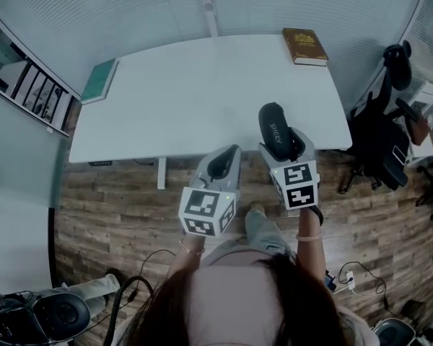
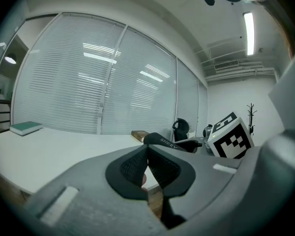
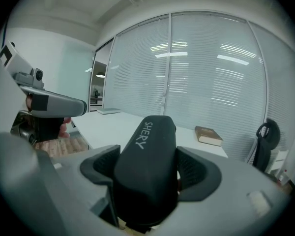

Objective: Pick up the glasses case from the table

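**Q:** Which unit carries the load, and how?

**A:** The right hand-held gripper (image 1: 283,144), lower ctr.-right of the head view. Its jaws are closed onto the two long flanks of the glasses case (image 1: 272,125). Gap = case width, nothing else between them. The left hand-held gripper (image 1: 222,163), just beside it to the left, has its jaws brought fully together w/ nothing between.

**Q:** Where is the case rel. to the desk?

**A:** Over the near right edge of the desk (image 1: 180,99). In the left gripper view it appears clear of the top, i.e. lifted, so the pick-up looks approx. done. It is well apart from the brown book (image 1: 304,46) (upper right) and the green book (image 1: 99,80) (upper left).

**Q:** How to do this step well?

**A:** Judgement: the grip sits toward the case's rear end, w/ most of its length projecting forward past the pads, so the front may droop. Hold the squeeze constant, raise straight up, no wrist twist, and park the L unit aside. Smooth shell = slip risk if pressure eases.

**Q:** Appearance of the case?

**A:** Black, elongated, rounded ends, domed top, matte hard-looking shell, shut. White lettering "SHERY" runs along the upper face. In the right gripper view it fills the lower ctr., pointing away from the camera.
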A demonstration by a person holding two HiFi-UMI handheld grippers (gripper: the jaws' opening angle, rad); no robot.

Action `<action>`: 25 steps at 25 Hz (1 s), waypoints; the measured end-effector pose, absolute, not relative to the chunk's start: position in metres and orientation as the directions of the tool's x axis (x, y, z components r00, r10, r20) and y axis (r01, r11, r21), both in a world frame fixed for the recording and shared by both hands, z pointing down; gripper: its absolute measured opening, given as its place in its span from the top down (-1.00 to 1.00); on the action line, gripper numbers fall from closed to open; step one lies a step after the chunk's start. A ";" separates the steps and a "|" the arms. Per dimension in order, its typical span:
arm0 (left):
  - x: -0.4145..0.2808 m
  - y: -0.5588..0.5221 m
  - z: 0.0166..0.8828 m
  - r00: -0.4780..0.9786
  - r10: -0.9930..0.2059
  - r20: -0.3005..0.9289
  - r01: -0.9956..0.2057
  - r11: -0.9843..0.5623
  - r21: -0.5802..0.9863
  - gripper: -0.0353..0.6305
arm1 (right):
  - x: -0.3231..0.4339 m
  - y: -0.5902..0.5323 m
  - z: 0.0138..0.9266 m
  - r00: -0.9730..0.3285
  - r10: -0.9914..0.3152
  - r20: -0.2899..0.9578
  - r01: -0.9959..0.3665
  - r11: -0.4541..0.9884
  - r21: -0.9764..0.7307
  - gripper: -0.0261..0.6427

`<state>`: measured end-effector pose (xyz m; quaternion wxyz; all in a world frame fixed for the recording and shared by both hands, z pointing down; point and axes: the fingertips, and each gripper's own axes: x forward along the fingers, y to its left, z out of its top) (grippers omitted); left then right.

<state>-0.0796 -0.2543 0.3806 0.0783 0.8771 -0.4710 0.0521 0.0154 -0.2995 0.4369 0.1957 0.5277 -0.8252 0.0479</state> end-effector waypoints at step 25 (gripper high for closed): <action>-0.121 -0.164 0.363 0.565 -0.817 0.115 -0.825 -0.563 0.047 0.87 | -0.016 -0.199 0.396 -0.343 -0.916 0.209 -0.917 0.375 0.135 -0.15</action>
